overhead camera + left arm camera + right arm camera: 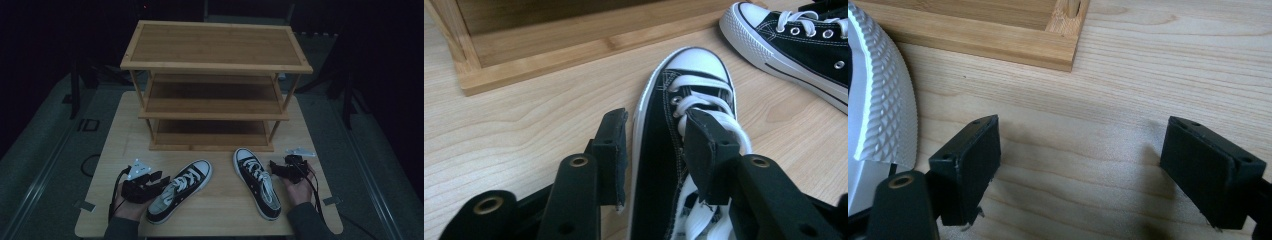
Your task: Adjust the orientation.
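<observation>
The left gripper view is showing the left gripper [651,150] straddling the near side wall of the left sneaker [684,135], one jaw standing outside the white sole edge and the other lying over the laces; the jaws are standing spread and are not yet pinching the canvas. That sneaker is lying on the table [120,135] just in front of the wooden shoe rack [215,85], toe pointing toward the rack's bottom shelf. The right sneaker [257,182] is resting beside it, also in front of the rack, and the right gripper [1080,165] is waiting just beside that shoe with its jaws spread wide over bare wood, holding nothing. To grasp well, I judge the left jaws should be closing squarely on the shoe's side wall, below the loose laces, so the shoe is not slipping or tilting when lifted. All three rack shelves are standing empty.
</observation>
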